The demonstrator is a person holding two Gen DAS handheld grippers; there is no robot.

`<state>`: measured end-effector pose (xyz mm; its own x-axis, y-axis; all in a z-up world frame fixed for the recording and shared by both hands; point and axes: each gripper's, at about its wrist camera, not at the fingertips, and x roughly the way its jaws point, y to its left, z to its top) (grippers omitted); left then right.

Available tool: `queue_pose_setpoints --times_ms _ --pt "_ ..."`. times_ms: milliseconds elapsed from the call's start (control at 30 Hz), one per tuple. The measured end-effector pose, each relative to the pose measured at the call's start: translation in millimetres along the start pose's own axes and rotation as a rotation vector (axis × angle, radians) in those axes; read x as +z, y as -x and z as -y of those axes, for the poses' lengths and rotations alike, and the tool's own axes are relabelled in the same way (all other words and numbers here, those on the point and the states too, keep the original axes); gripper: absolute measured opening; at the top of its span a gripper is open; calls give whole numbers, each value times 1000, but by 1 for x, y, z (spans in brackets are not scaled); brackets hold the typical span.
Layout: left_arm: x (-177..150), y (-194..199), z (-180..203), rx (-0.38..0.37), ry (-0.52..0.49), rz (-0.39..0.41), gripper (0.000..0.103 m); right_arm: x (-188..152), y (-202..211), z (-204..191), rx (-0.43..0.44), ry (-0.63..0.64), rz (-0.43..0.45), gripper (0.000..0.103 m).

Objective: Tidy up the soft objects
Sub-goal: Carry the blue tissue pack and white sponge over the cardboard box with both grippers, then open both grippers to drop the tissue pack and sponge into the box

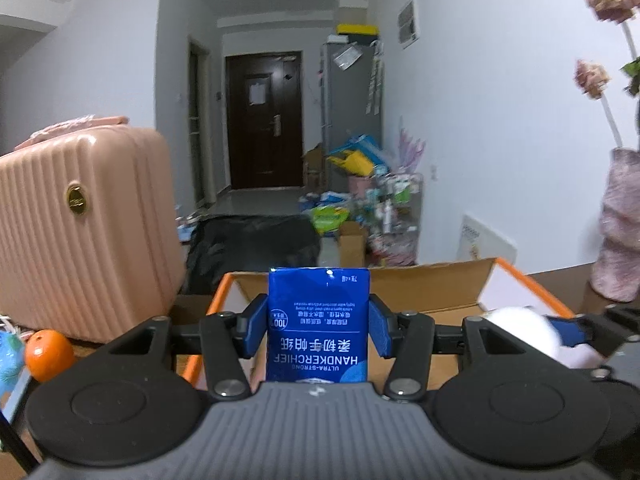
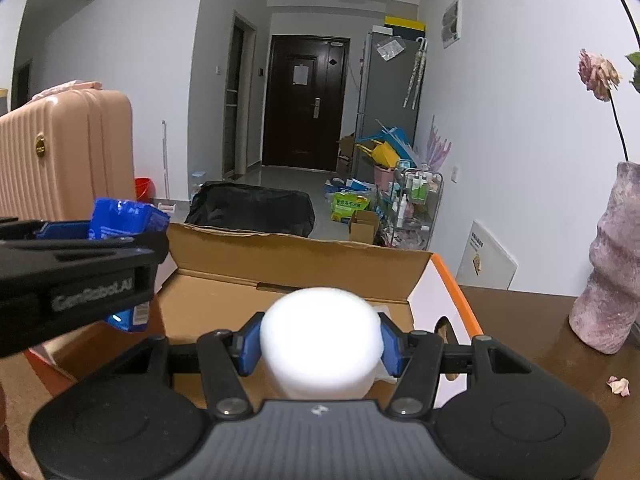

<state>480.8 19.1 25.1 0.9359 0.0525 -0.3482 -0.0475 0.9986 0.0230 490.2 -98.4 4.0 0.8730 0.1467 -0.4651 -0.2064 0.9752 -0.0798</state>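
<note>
My left gripper (image 1: pixel 319 326) is shut on a blue handkerchief tissue pack (image 1: pixel 319 320), held upright over the near side of an open cardboard box (image 1: pixel 432 284) with orange edges. My right gripper (image 2: pixel 320 340) is shut on a round white soft roll (image 2: pixel 320 340), its blue pads pressing both sides, above the same box (image 2: pixel 296 268). In the left wrist view the white roll (image 1: pixel 524 332) and right gripper show at the right. In the right wrist view the left gripper (image 2: pixel 80 256) with the blue pack (image 2: pixel 128 216) sits at the left.
A pink suitcase (image 1: pixel 80 232) stands left of the box, with an orange (image 1: pixel 49 354) in front of it. A mottled pink vase (image 2: pixel 612 280) with dried flowers stands on the brown table (image 2: pixel 540 344) at the right. Behind are a black bag (image 2: pixel 252 208), floor clutter and a dark door.
</note>
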Motion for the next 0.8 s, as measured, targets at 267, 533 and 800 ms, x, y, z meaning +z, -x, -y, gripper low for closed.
queue_pose_setpoints --times_ms 267,533,800 --pt "-4 -6 5 -12 -19 -14 53 -4 -5 4 -15 -17 -13 56" --pt "-5 -9 8 -16 -19 -3 53 -6 -4 4 -15 -15 -14 57" --pt "-4 2 6 31 16 58 103 -5 -7 9 -34 -21 -13 94"
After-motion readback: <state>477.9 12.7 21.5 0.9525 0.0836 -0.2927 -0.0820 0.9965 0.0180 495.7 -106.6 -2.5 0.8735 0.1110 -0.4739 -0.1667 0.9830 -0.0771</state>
